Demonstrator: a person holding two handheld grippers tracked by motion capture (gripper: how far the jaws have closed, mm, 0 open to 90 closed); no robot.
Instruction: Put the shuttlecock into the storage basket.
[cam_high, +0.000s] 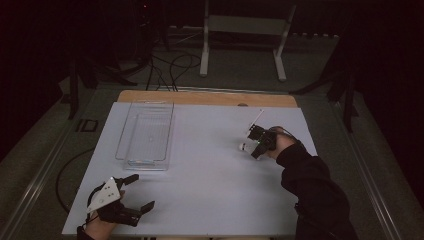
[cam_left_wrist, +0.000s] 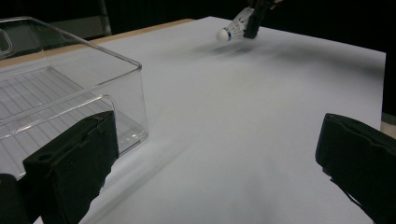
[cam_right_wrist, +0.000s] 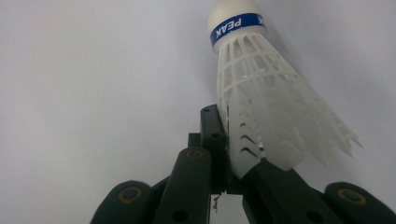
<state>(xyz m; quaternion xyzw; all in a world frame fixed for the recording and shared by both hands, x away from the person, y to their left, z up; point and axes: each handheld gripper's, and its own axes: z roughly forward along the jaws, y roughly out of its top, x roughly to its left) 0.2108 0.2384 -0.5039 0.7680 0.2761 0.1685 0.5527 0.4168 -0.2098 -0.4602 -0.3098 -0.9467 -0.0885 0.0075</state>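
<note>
A white plastic shuttlecock (cam_right_wrist: 261, 84) with a blue band around its cork has its skirt edge pinched by my right gripper (cam_right_wrist: 229, 140), which is shut on it. From above, this gripper (cam_high: 257, 142) hovers over the right side of the white table sheet (cam_high: 210, 175), the shuttlecock's cork (cam_high: 243, 146) pointing left. My left gripper (cam_high: 141, 191) rests near the front left corner, jaws wide open with nothing between them (cam_left_wrist: 215, 135). In the left gripper view the shuttlecock (cam_left_wrist: 232, 31) hangs far off above the sheet.
A clear plastic bin (cam_high: 122, 135) lies lengthwise at the back left of the sheet, close to my left jaw (cam_left_wrist: 93, 46). A thin white item (cam_high: 256, 118) lies behind the right gripper. A wooden table edge (cam_high: 200, 97) and a metal stand (cam_high: 205, 45) are farther back.
</note>
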